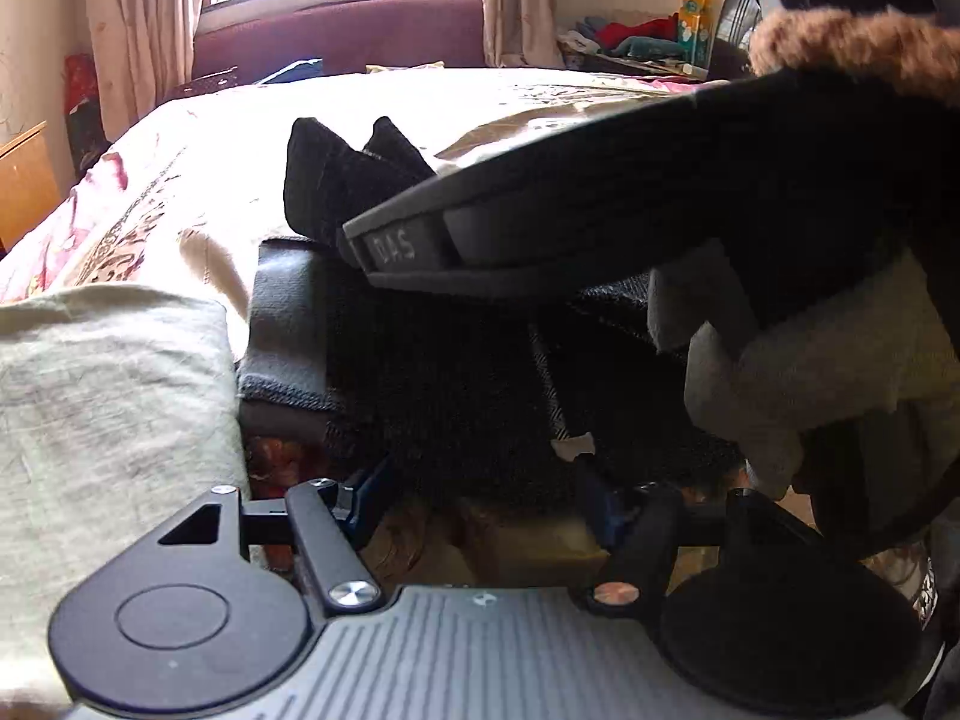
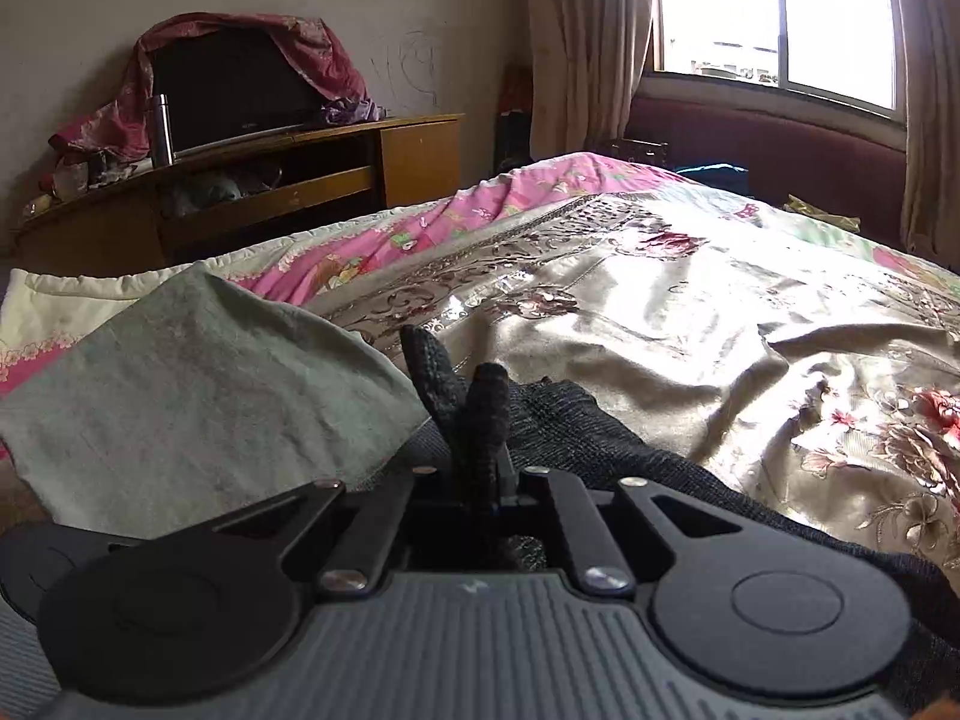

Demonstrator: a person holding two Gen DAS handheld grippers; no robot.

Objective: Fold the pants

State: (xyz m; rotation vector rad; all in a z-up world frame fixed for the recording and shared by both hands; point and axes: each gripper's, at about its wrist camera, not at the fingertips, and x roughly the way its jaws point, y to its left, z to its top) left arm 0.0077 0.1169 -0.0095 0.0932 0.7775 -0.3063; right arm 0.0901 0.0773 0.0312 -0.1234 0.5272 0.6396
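Observation:
The dark knit pants [image 1: 456,384] lie at the near edge of the bed, with a grey waistband [image 1: 282,324] showing at their left. My left gripper [image 1: 486,504] is open, its blue-padded fingers [image 1: 366,498] standing wide apart at the pants' near edge. Fabric lies between them, but the pads do not press it. My right gripper [image 2: 486,480] is shut on a bunch of the pants, and two dark ends [image 2: 474,396] stick up out of it. In the left wrist view its black housing [image 1: 570,198] crosses above the pants, held by a grey-gloved hand [image 1: 780,372].
A pale green cloth [image 2: 180,396] lies on the bed beside the pants, to their left. The bed's floral satin cover [image 2: 660,324] stretches ahead to a maroon headboard [image 1: 336,36] under a window. A wooden TV cabinet [image 2: 270,180] stands off to the left.

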